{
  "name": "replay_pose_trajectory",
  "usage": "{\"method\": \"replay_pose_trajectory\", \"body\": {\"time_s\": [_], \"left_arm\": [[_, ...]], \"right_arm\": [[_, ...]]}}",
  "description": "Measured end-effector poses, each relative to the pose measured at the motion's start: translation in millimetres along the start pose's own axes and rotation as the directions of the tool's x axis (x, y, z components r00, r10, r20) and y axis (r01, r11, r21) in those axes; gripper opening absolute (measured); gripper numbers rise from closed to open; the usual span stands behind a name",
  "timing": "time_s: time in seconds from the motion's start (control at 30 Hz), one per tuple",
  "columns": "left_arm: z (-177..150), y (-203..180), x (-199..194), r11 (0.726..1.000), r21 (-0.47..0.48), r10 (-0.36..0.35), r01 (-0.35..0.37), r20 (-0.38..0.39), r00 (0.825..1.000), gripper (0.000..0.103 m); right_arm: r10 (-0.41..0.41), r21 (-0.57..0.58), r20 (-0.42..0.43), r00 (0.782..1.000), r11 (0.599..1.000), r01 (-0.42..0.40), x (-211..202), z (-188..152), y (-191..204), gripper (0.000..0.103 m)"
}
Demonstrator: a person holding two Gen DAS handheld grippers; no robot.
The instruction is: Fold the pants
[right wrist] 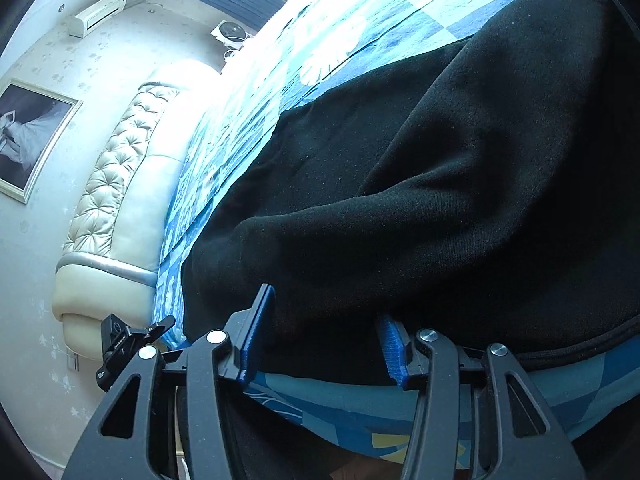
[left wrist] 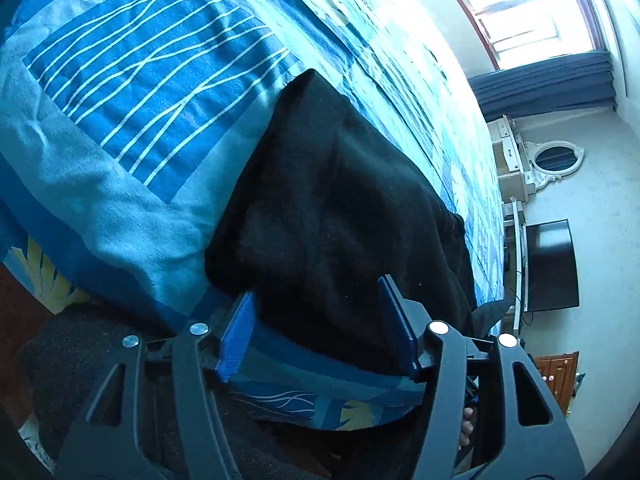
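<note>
Black pants (left wrist: pixel 340 200) lie folded on a blue patterned bedspread (left wrist: pixel 140 80), near the bed's front edge. My left gripper (left wrist: pixel 317 286) reaches over that edge. Its blue pads (left wrist: pixel 240 332) stand apart, one beside the pants' near left corner and one over the cloth, and neither presses on it. In the right wrist view the same pants (right wrist: pixel 440 200) bulge up in a thick fold. My right gripper (right wrist: pixel 326 302) straddles their near hem, which lies flat between the spread pads (right wrist: pixel 258 336). The cloth hides the tip of the right pad.
The bedspread hangs over the front edge (right wrist: pixel 360 400). A padded cream headboard (right wrist: pixel 120 180) is at the left, under a framed picture (right wrist: pixel 28 136). A dark screen (left wrist: pixel 552 264), an oval mirror (left wrist: pixel 556 156) and a bright window (left wrist: pixel 520 12) line the far wall.
</note>
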State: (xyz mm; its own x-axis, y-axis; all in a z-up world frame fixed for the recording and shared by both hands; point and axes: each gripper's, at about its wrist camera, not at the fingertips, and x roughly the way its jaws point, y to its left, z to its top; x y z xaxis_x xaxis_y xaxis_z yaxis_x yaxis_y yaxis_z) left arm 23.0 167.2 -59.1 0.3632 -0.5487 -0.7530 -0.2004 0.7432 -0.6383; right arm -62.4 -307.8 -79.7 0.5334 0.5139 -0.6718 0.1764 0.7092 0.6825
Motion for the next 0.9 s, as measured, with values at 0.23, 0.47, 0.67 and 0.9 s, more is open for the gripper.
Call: {"method": "replay_pose_trajectory", "body": {"time_s": [0.23, 0.47, 0.67, 0.9], "left_arm": [[-1, 2, -3, 0.993, 0.049, 0.111, -0.111, 0.016, 0.994, 0.02], [-1, 17, -6, 0.997, 0.032, 0.074, -0.074, 0.0, 0.997, 0.018], [-17, -6, -16, 0.977, 0.165, 0.14, -0.138, -0.001, 0.99, 0.019], [-35, -55, -25, 0.92, 0.34, 0.175, -0.194, 0.087, 0.981, 0.032]], "right_arm": [[0.042, 0.055, 0.001, 0.999, 0.998, -0.042, -7, -7, -5, 0.01], [0.063, 0.067, -0.058, 0.996, 0.996, -0.059, -2, -29, -19, 0.009], [0.052, 0.037, -0.072, 0.996, 0.998, -0.05, -28, -16, -18, 0.028], [-0.114, 0.173, 0.221, 0.969, 0.982, 0.076, -137, 43, -102, 0.046]]}}
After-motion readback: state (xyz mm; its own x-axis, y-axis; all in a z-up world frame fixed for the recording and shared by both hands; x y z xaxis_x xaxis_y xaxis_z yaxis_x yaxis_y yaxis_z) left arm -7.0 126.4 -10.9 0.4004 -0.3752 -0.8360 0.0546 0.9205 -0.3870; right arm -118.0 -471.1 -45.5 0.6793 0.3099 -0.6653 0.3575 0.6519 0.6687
